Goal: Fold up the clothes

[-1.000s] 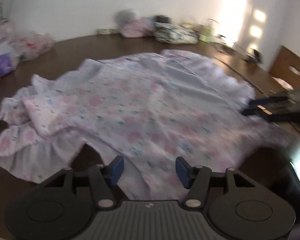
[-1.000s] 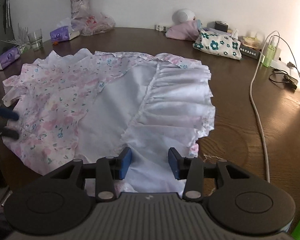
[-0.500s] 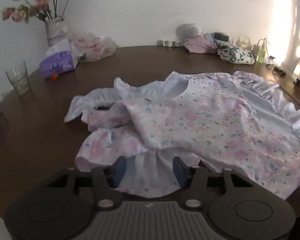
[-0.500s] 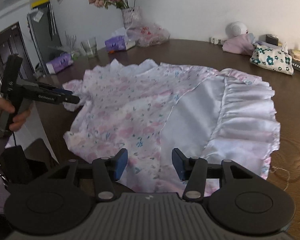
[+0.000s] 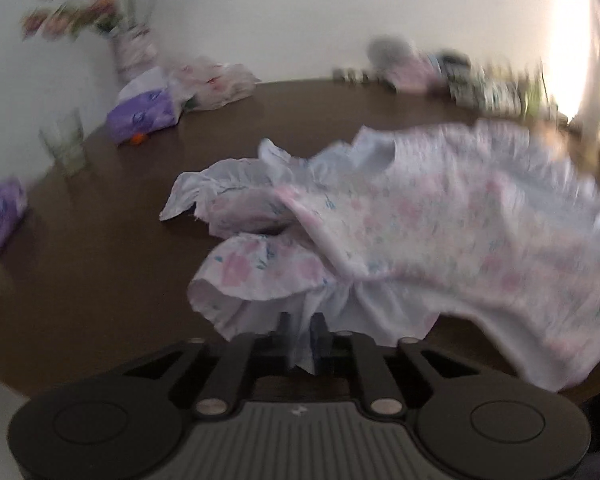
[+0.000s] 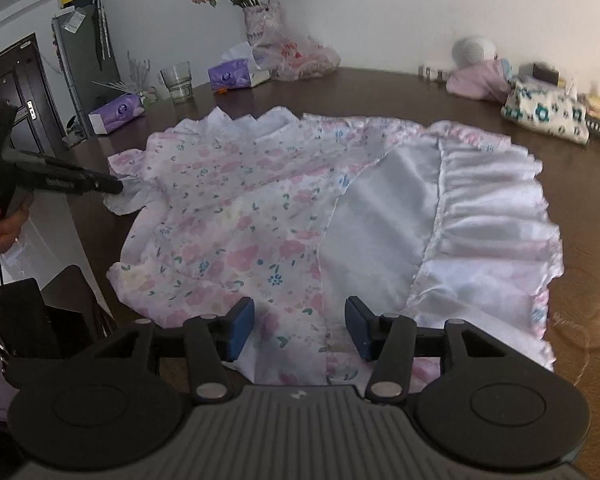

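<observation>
Here the left gripper (image 5: 301,338) has just been closing, and its jaws now pinch a ruffled sleeve edge of the floral dress (image 5: 440,232) between them, the cloth bunched and lifted a little off the dark wooden table (image 5: 100,260). Seen from the right wrist, that same gripper (image 6: 118,188) bites the frilled sleeve at the dress's left side, with the person's hand (image 6: 4,220) on its handle. The right gripper (image 6: 300,326) has just been opening; its blue pads stand apart over the near hem of the dress (image 6: 260,220), with cloth below and between them but not pressed. The dress lies spread across the table (image 6: 580,280), printed side up, its white lining and frilled skirt turned out to the right. Farther back stand a glass (image 6: 178,80), a purple tissue pack (image 6: 230,74) and a vase of flowers (image 6: 260,24) by the wall.
</observation>
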The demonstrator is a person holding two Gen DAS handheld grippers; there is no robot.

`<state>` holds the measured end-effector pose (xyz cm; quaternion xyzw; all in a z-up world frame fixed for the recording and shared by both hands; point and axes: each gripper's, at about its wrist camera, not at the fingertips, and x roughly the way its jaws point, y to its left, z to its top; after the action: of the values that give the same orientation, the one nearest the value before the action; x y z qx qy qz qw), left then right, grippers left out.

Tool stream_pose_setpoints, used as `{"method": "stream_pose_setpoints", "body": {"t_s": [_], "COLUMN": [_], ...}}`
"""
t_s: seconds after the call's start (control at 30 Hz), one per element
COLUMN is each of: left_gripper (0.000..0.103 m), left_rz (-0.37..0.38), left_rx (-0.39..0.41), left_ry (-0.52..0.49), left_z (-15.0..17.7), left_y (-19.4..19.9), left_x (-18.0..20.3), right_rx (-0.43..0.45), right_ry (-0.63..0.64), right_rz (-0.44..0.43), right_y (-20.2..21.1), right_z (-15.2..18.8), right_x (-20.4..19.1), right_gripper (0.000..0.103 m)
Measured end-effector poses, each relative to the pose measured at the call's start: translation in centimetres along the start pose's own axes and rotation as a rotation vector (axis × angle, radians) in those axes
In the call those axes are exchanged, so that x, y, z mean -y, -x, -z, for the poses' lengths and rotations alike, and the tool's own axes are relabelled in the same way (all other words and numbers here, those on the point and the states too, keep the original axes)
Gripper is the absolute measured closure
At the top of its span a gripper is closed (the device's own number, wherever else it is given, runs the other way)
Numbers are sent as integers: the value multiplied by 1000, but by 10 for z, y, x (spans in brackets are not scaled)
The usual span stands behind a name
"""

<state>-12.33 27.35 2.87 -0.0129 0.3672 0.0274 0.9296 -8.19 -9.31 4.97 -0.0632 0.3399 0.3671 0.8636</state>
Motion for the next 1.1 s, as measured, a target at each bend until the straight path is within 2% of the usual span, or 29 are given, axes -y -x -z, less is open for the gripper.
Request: {"method": "stream_pose_setpoints", "body": {"t_s": [0.07,0.13,0.2,0.27,0.33,0.43,0.6,0.77,0.8,0.83,0.87,0.9,0.93,0.97,1.0,1.03,1.1], "left_gripper": [81,59,47,47,47,47,48,49,54,57,57,58,64,68,79,94,99], "left_rz": [124,285,437,540,587,582,555,478,464,459,457,453,448,445,444,452,473], "left_rx": [59,106,121,107,73,21,-9,6,13,17,18,22,27,31,33,29,30], "left_ry": [26,7,-42,-123,-205,-281,-306,-358,-365,-370,-373,-373,-372,-368,-362,-358,-364], "left_z": [-4,-4,0,7,15,26,35,43,44,44,44,43,43,42,41,39,38], "left_y": [14,24,27,26,21,14,10,6,6,5,5,4,3,2,1,0,1], "left_x": [7,24,48,76,99,120,127,130,129,127,126,124,122,120,118,116,113], "right_rx": [34,70,104,136,157,152,114,74,65,62,61,59,52,43,33,26,10], "right_ry": [-4,-12,16,48,66,51,55,96,111,119,123,128,129,128,128,134,156], "right_rz": [8,16,-7,-34,-55,-72,-109,-18,-6,1,7,13,6,-6,-17,-21,-17], "right_y": [11,24,39,55,69,82,71,51,48,47,46,45,46,48,50,52,60], "right_z": [-1,0,6,13,21,35,45,50,52,54,56,57,58,59,59,60,60], "right_x": [6,15,19,21,24,32,35,36,36,36,36,37,37,37,37,35,27], "right_gripper": [47,46,46,46,43,43,43,51,58,67,72,89,97,98,100,100,101]}}
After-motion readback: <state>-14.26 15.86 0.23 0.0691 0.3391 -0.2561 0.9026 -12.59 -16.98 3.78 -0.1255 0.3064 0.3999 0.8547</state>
